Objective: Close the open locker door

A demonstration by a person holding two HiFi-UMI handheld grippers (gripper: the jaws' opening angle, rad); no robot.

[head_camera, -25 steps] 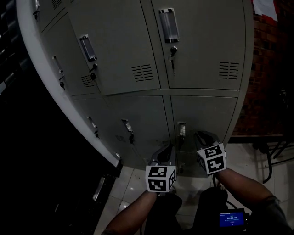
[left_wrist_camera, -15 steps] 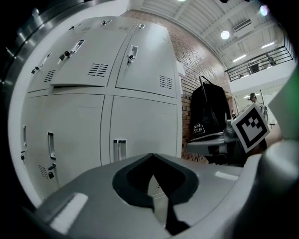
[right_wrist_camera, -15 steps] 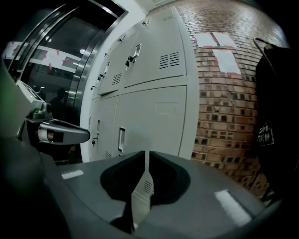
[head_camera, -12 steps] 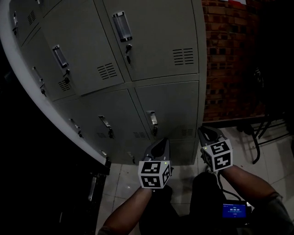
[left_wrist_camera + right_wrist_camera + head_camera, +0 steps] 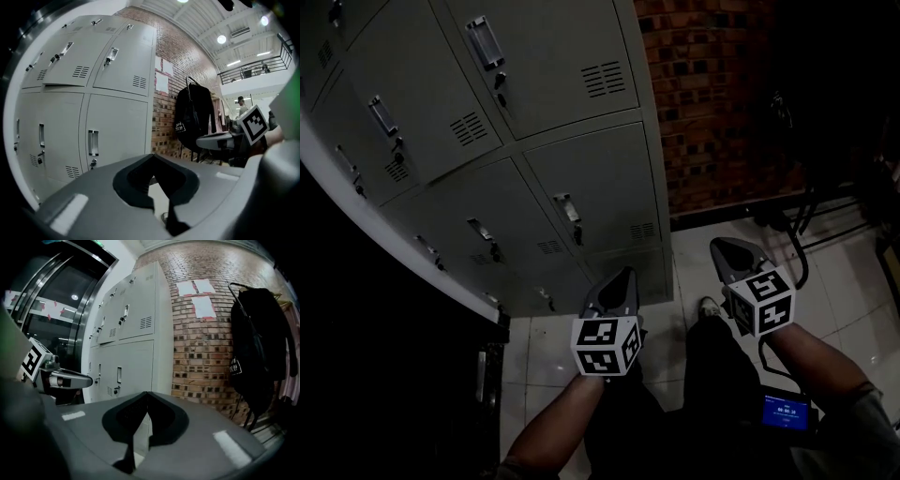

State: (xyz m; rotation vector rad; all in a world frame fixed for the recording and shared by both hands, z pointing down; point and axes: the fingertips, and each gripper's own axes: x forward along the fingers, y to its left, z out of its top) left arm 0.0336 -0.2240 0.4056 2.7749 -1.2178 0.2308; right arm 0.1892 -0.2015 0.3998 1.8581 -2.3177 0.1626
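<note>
While both grippers are held above the tiled floor [image 5: 694, 253], the left gripper [image 5: 622, 279] is seen with its jaws closed tip to tip and nothing between them. The jaws of the right gripper [image 5: 719, 249] have just been drawn together, likewise empty. The locker bank [image 5: 591, 187] is located at 11 o'clock of both grippers, well apart from them; 1 upper locker door [image 5: 431, 131] stands slightly ajar, and a brick wall [image 5: 712, 103] adjoins the bank at 1 o'clock.
</note>
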